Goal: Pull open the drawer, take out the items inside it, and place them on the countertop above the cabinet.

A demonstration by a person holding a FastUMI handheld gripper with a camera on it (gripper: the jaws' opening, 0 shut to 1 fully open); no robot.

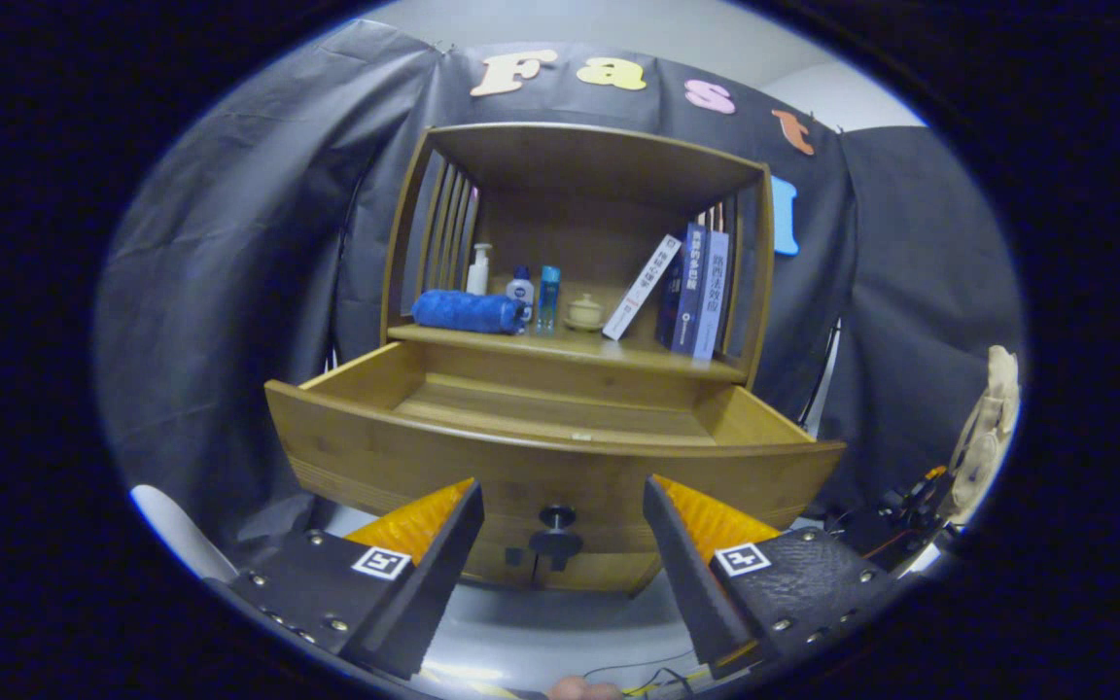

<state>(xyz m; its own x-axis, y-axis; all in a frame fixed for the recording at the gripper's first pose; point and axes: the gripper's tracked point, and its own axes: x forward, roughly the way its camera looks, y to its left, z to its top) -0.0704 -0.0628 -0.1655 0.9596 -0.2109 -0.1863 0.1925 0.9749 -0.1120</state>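
Observation:
A wooden cabinet stands ahead with its drawer (541, 428) pulled far out toward me. The part of the drawer's inside that I see holds nothing; its front panel hides the near part. A dark round knob (557, 519) sits on the drawer front, between and just beyond my fingertips. My gripper (560, 506) is open, fingers spread to either side of the knob, touching nothing. On the countertop (560, 348) above the drawer lie a rolled blue towel (468, 311), a white pump bottle (478, 269), a small white bottle (520, 290), a slim blue bottle (548, 298) and a small lidded cup (585, 311).
Several books (691, 292) lean at the right of the countertop, under the cabinet's wooden top and slatted sides. Black cloth hangs behind and around the cabinet. A pale object (988, 428) and cables (900, 510) sit to the right. Pale floor lies below the drawer.

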